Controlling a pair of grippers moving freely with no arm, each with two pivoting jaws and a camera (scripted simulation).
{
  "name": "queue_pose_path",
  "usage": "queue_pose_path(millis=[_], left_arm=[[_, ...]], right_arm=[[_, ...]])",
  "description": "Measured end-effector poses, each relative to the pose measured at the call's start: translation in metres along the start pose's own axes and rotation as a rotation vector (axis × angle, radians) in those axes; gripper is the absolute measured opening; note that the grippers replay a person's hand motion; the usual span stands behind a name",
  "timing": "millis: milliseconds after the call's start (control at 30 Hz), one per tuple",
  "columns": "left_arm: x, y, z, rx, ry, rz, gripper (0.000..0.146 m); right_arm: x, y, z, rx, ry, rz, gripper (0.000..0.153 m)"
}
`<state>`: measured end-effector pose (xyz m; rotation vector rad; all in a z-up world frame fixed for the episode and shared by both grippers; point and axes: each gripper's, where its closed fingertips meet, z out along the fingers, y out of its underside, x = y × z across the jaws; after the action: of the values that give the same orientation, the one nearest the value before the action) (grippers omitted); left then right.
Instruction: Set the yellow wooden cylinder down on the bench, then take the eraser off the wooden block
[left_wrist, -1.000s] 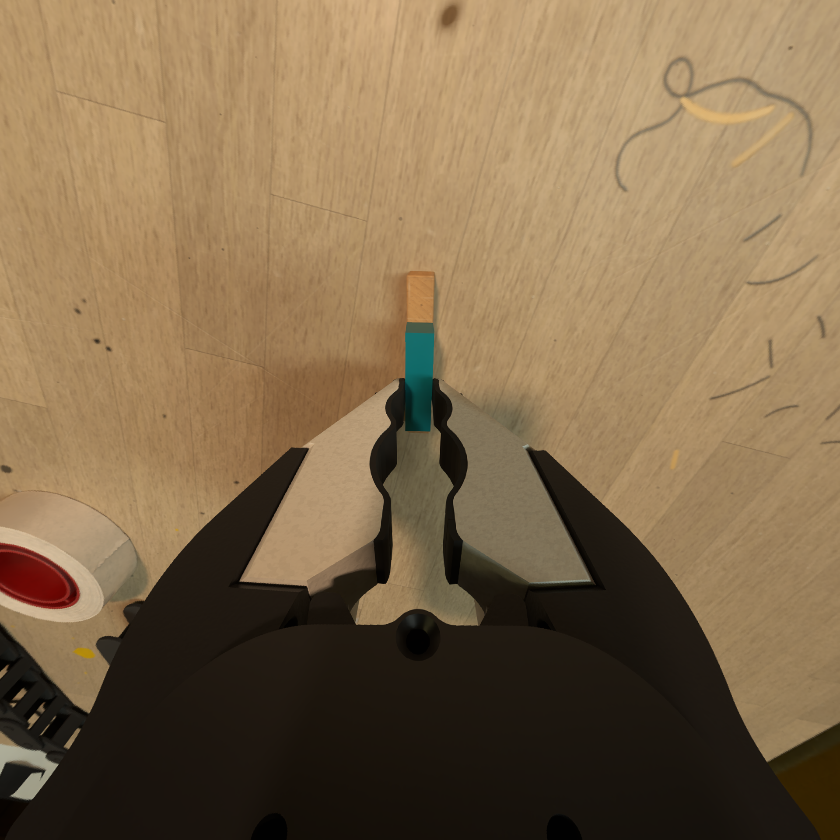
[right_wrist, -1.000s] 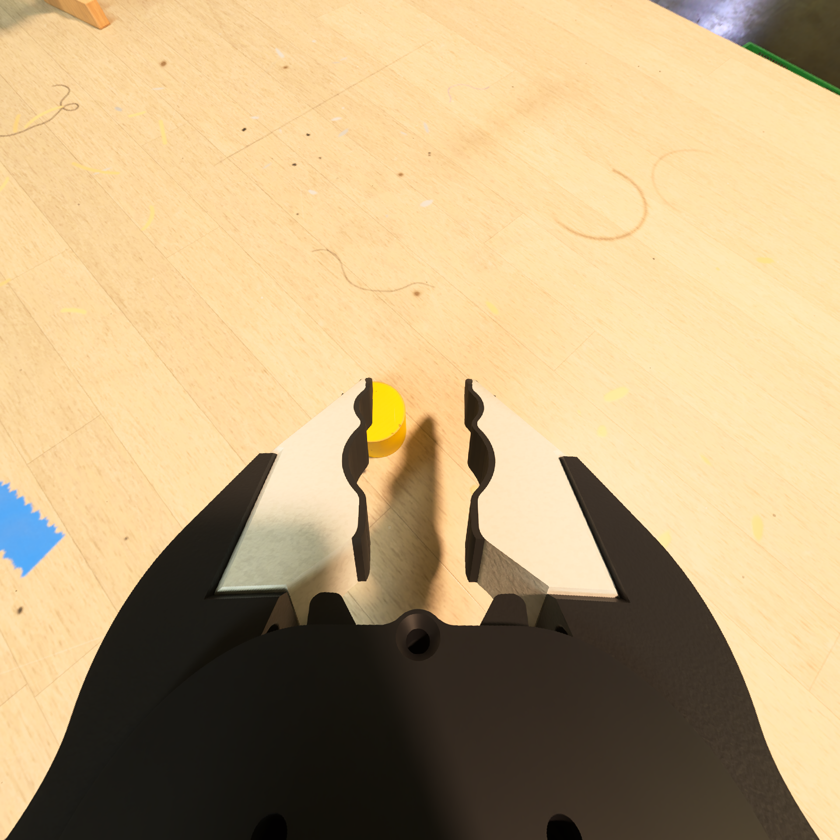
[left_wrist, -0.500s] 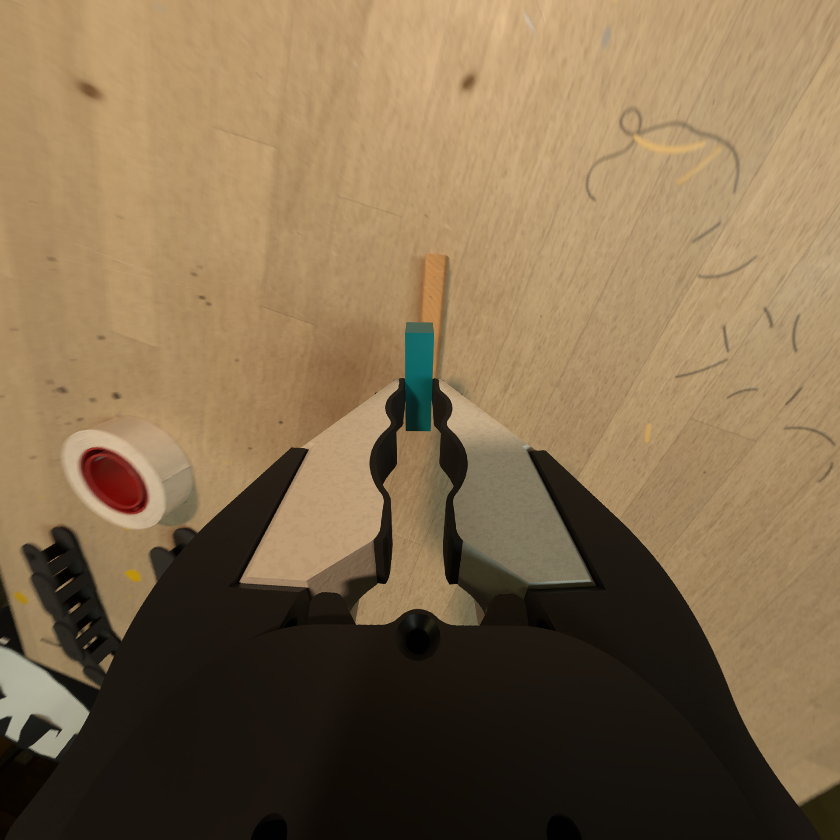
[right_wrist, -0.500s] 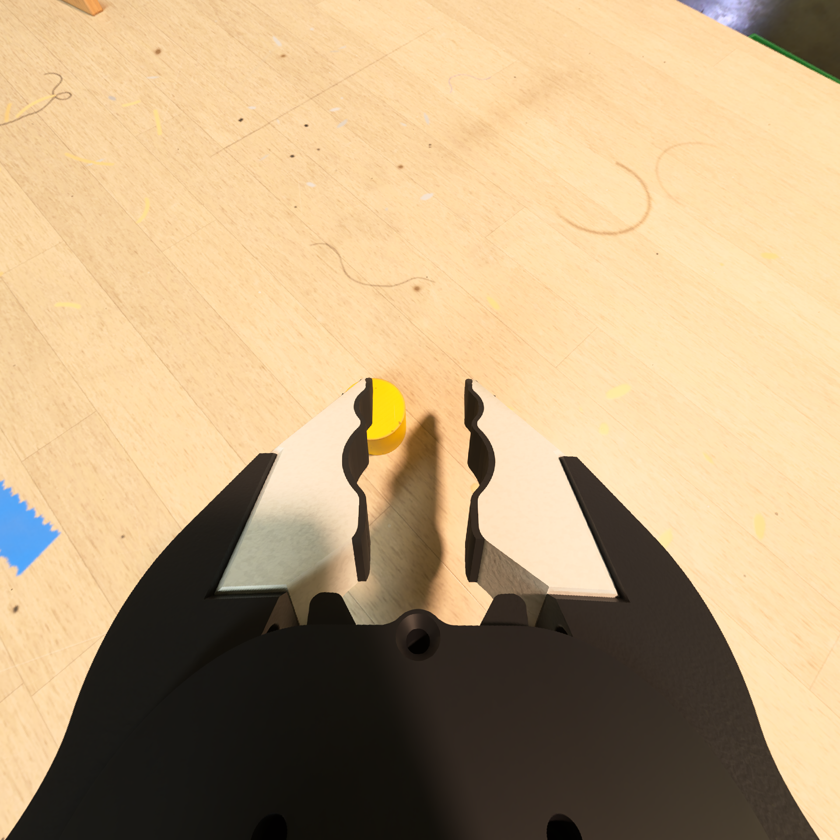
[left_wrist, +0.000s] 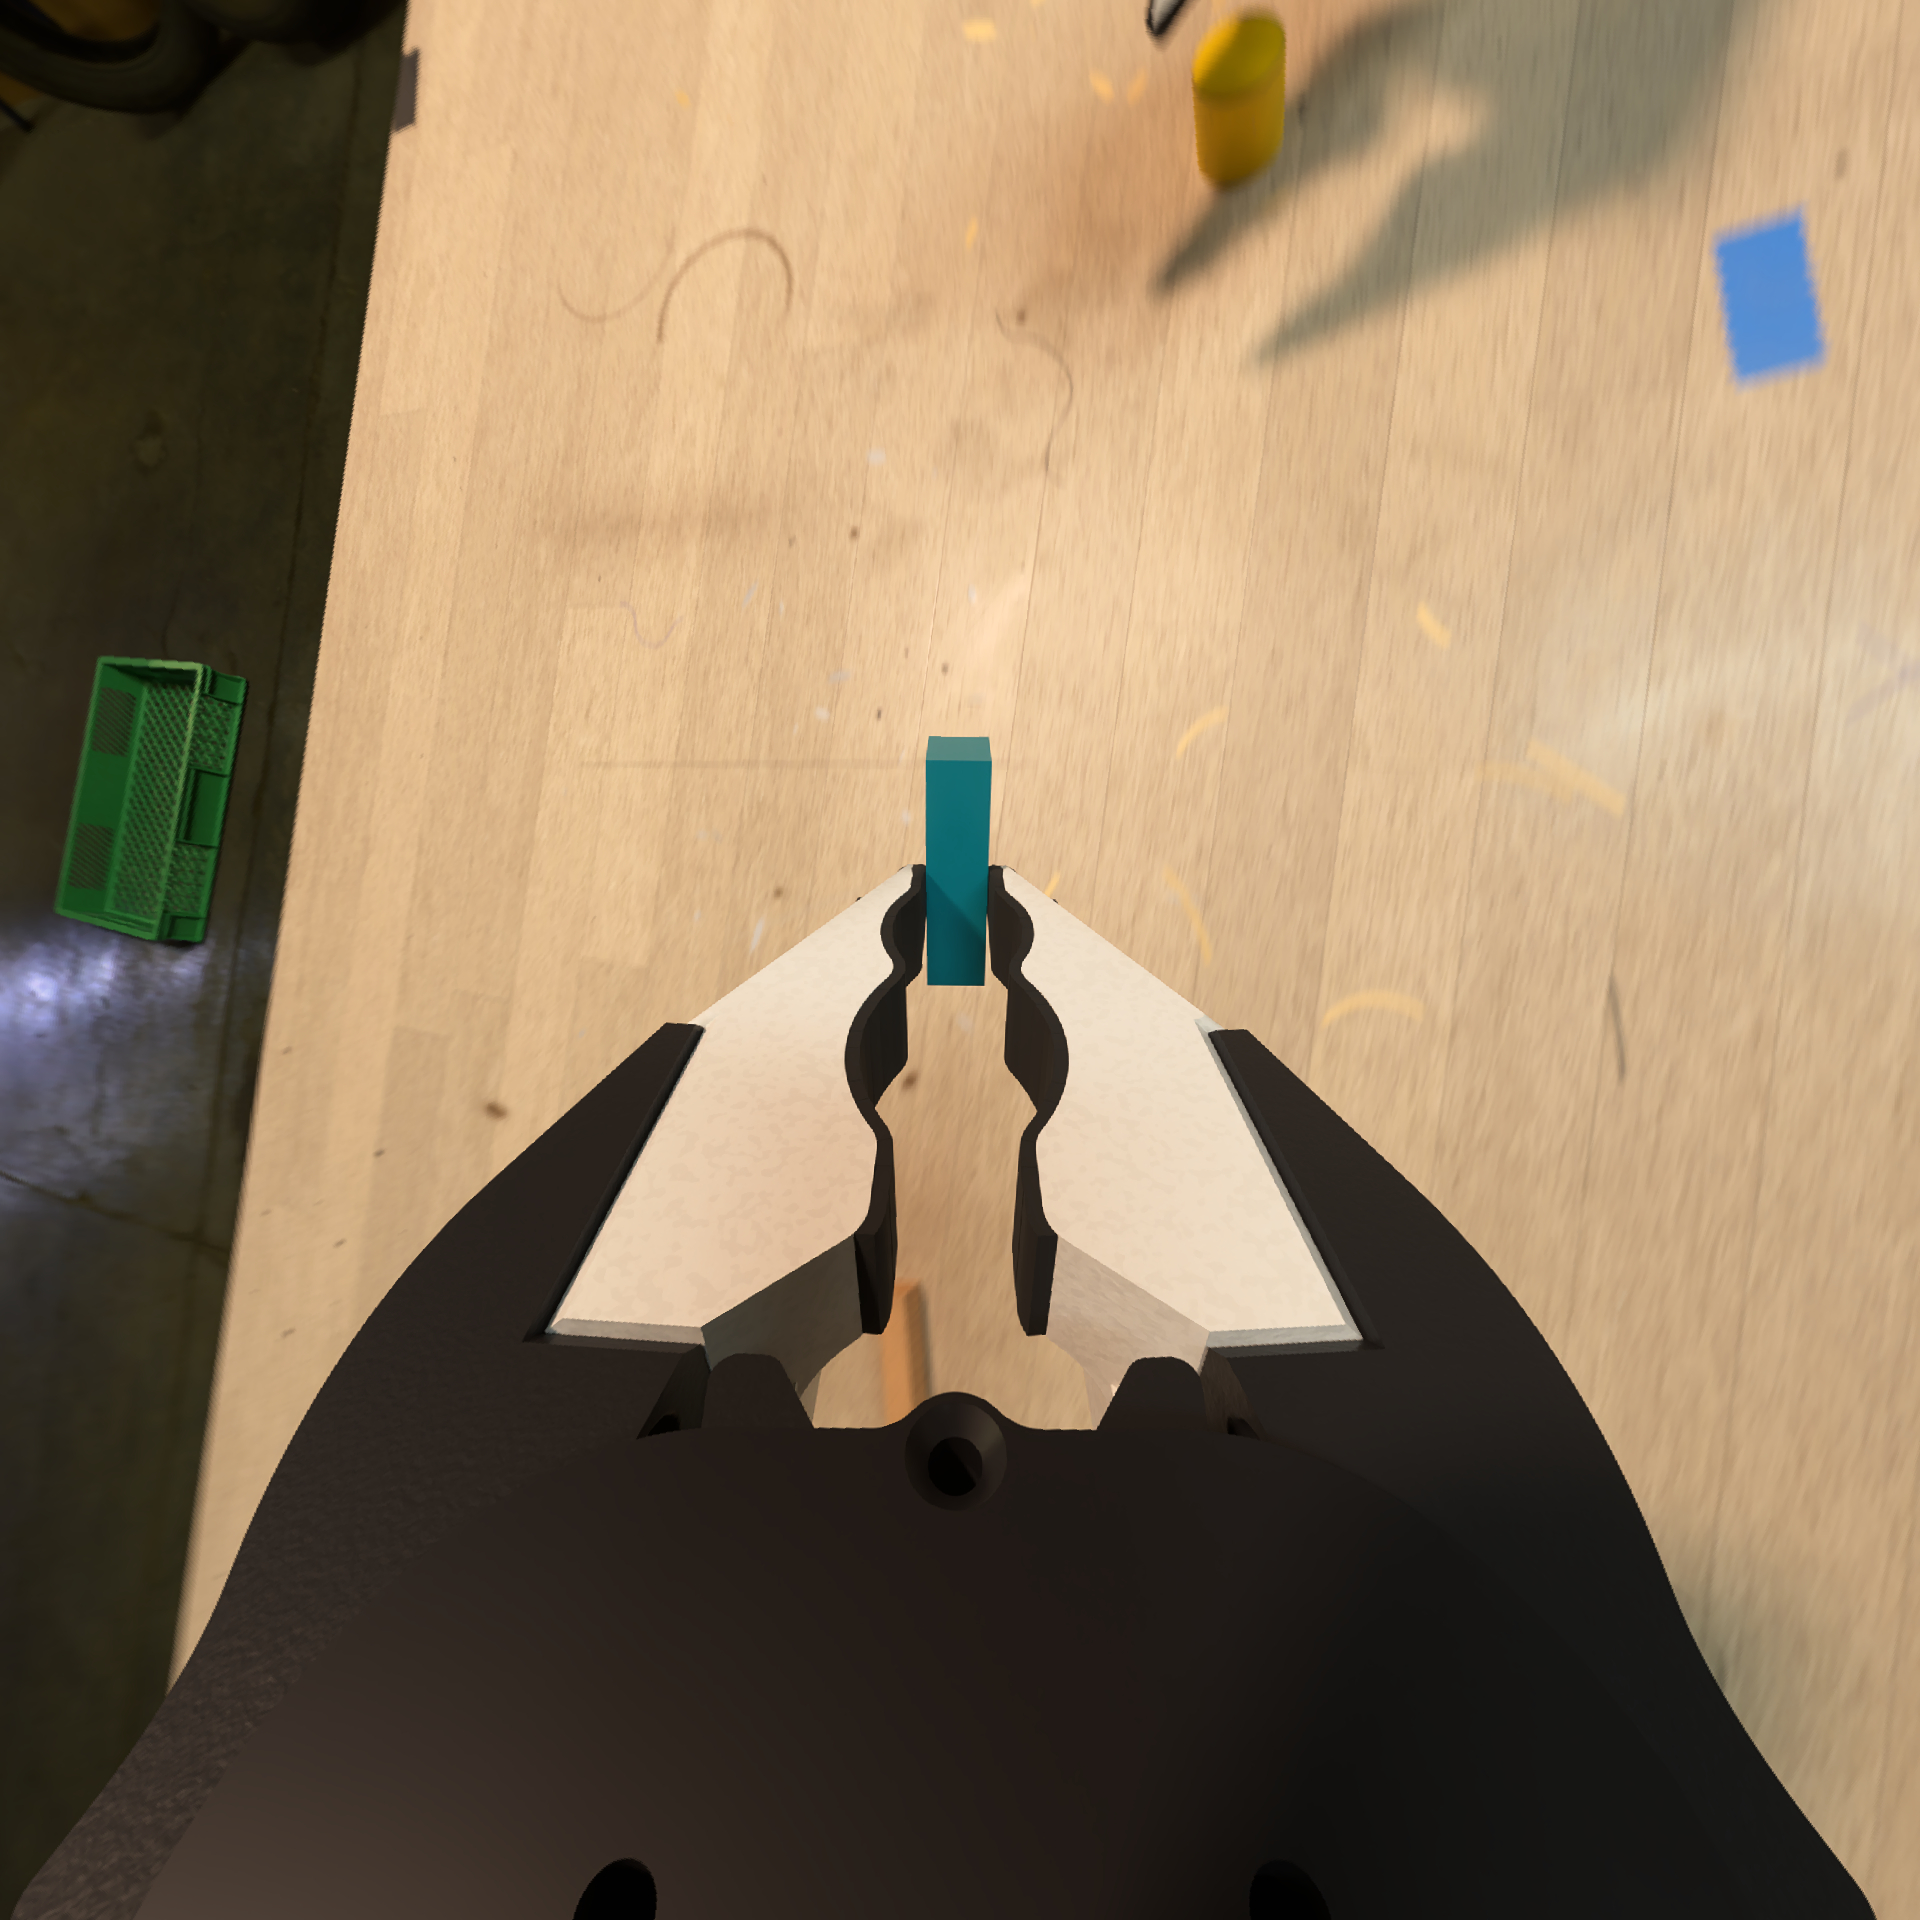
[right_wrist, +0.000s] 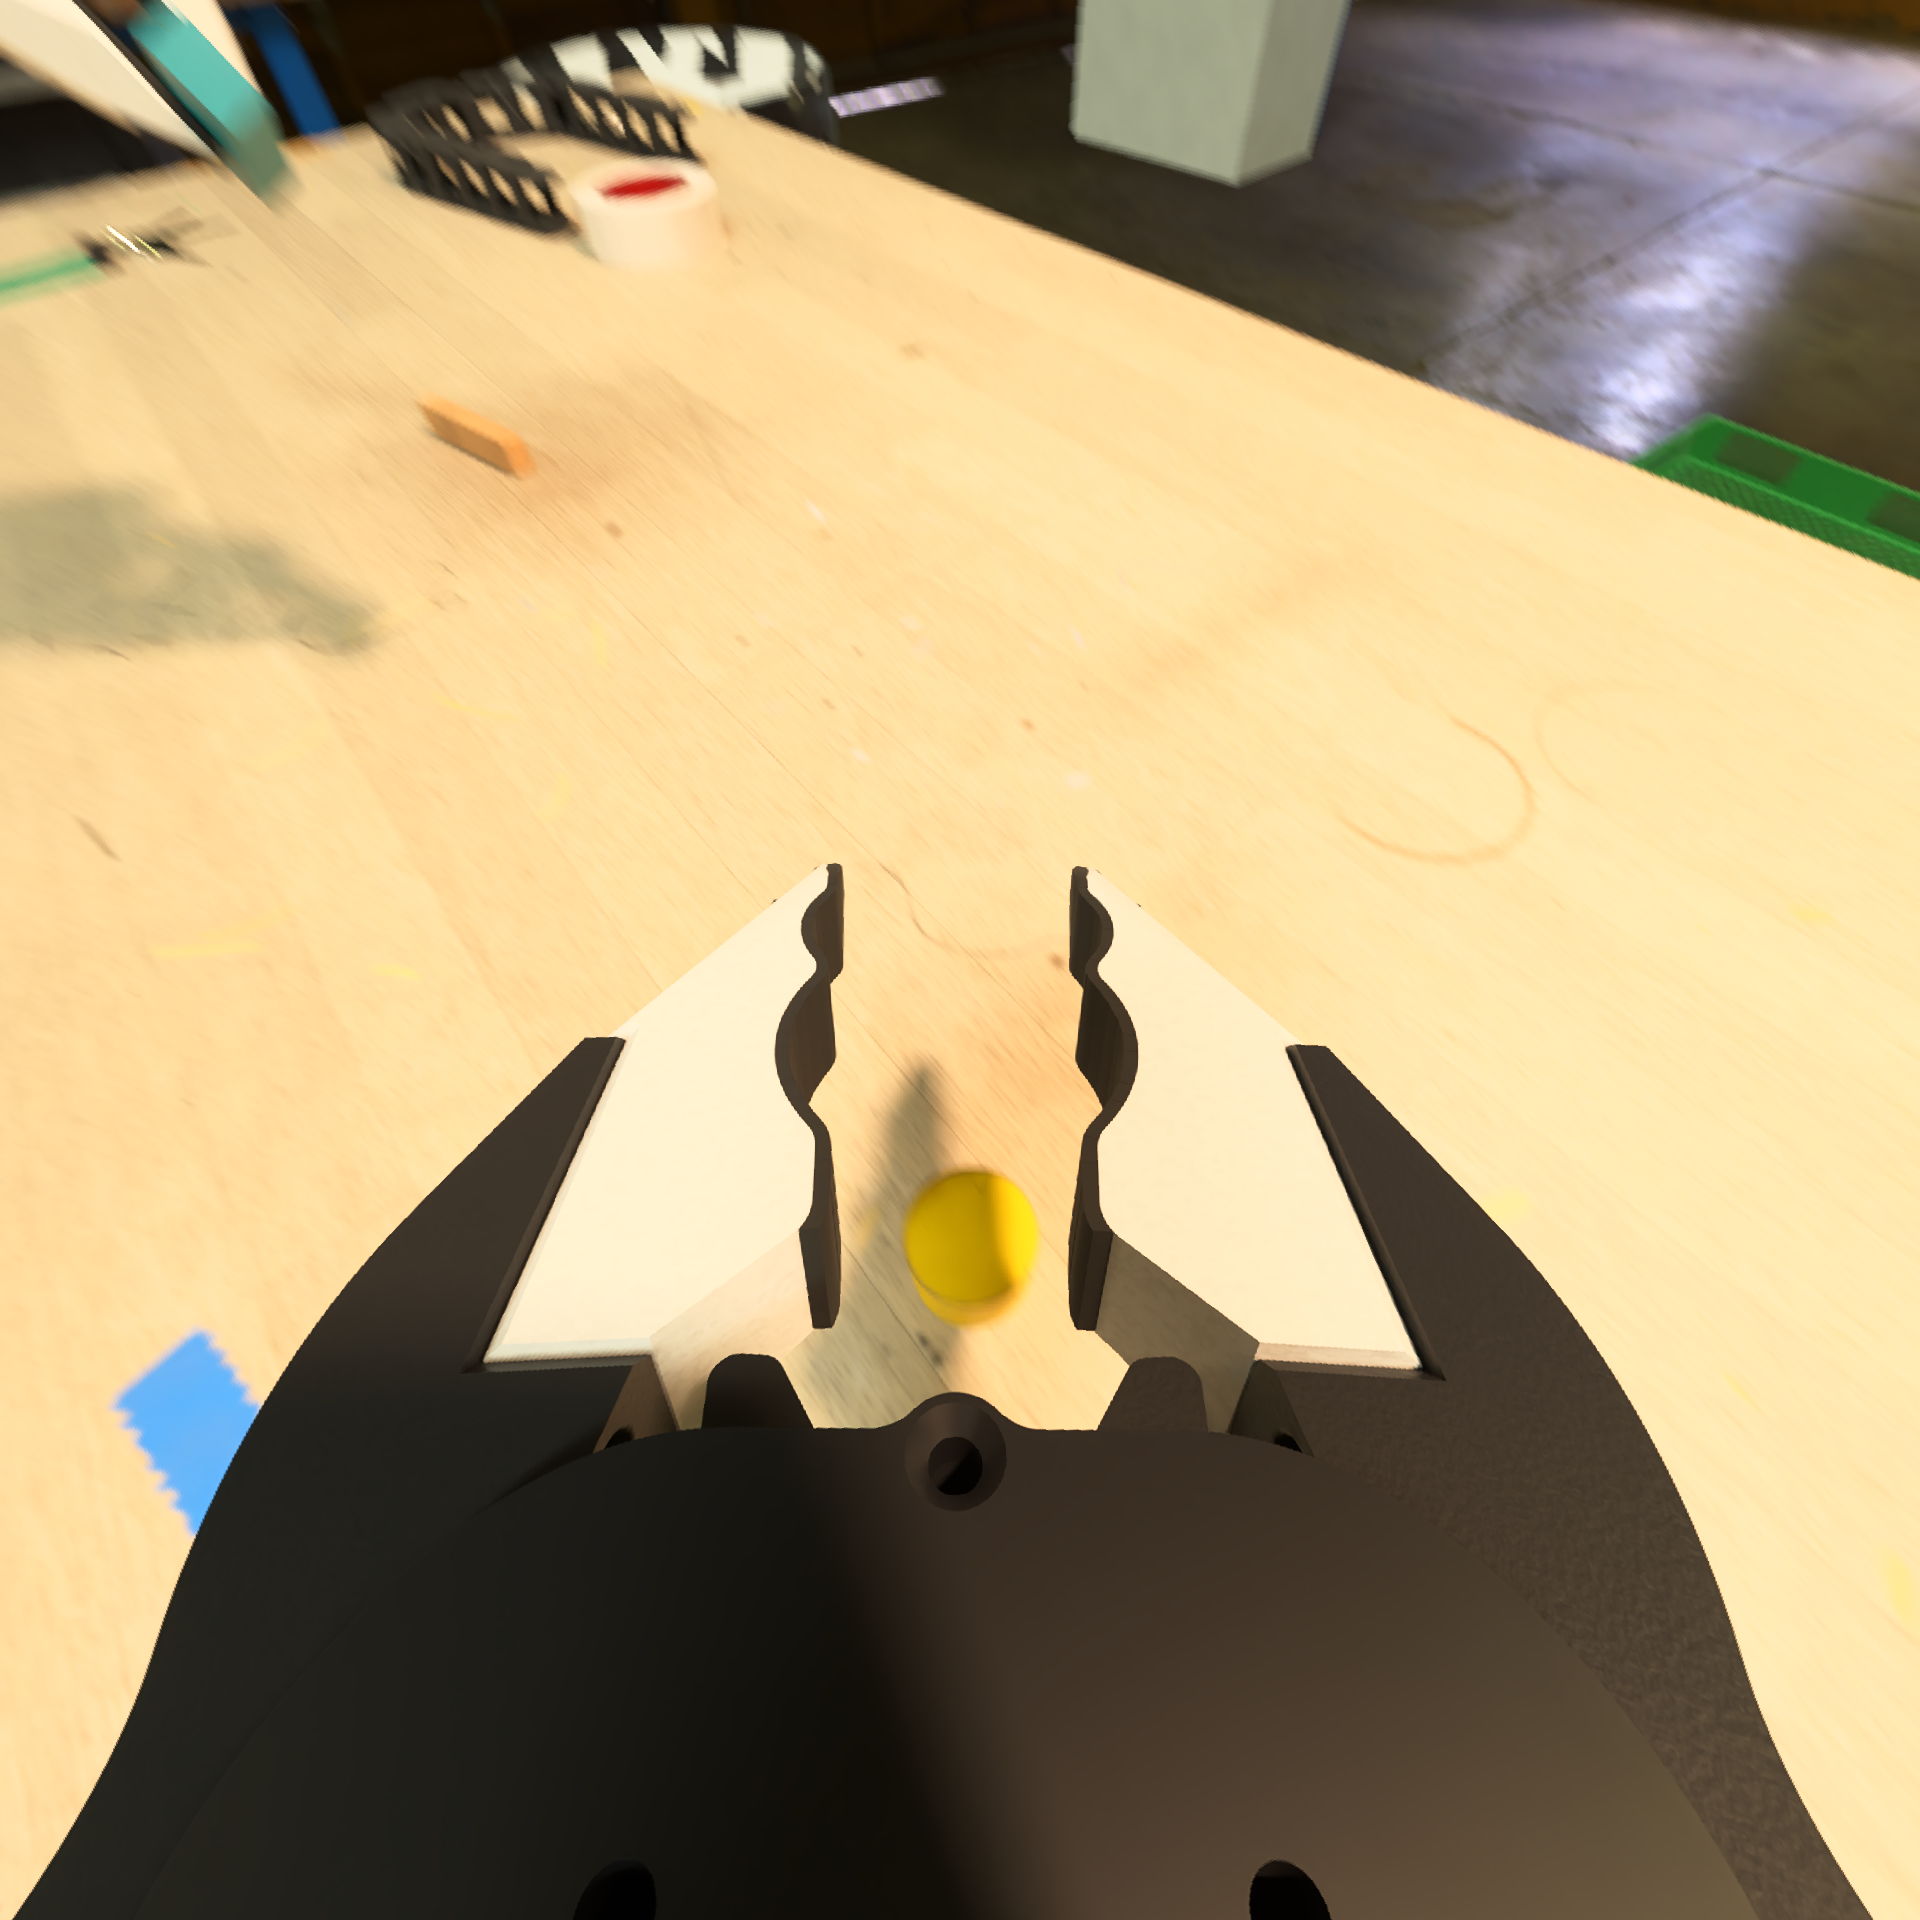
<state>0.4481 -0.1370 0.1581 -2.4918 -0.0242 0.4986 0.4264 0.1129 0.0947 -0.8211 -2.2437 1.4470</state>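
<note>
My left gripper (left_wrist: 956, 883) is shut on the teal eraser (left_wrist: 957, 831) and holds it in the air above the bench (left_wrist: 727, 520). The eraser sticks out past the fingertips. A sliver of the wooden block (left_wrist: 906, 1351) shows below, between the fingers. The yellow wooden cylinder (left_wrist: 1236, 99) stands upright on the bench at the far end. In the right wrist view my right gripper (right_wrist: 956, 883) is open and empty; the cylinder (right_wrist: 969, 1242) stands on the bench (right_wrist: 1143, 582) below, between the finger bases. The block (right_wrist: 480, 436) lies bare, far left. The left gripper with the eraser (right_wrist: 213, 99) shows top left.
A blue tape patch (left_wrist: 1768, 296) (right_wrist: 187, 1418) lies on the bench. A white tape roll with red core (right_wrist: 646, 208) and a black rack (right_wrist: 520, 145) stand at the far end. A green crate (left_wrist: 151, 798) (right_wrist: 1797, 499) and a grey box (right_wrist: 1195, 78) sit on the floor.
My left gripper has lifted the eraser off the block and swung away over the bench. My right gripper has risen and tilted up, leaving the cylinder standing below.
</note>
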Motion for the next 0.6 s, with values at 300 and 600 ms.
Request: queue_pose_path(millis=[300, 600], left_arm=[[0.013, -0.053, 0.028, 0.154, -0.008, -0.329, 0.011], [0.016, -0.093, 0.029, 0.280, -0.177, -0.474, 0.011]], right_arm=[[-0.065, -0.083, 0.004, 0.335, -0.413, 0.246, 0.048], [-0.117, -0.114, 0.022, 0.380, -0.582, 0.470, 0.040]])
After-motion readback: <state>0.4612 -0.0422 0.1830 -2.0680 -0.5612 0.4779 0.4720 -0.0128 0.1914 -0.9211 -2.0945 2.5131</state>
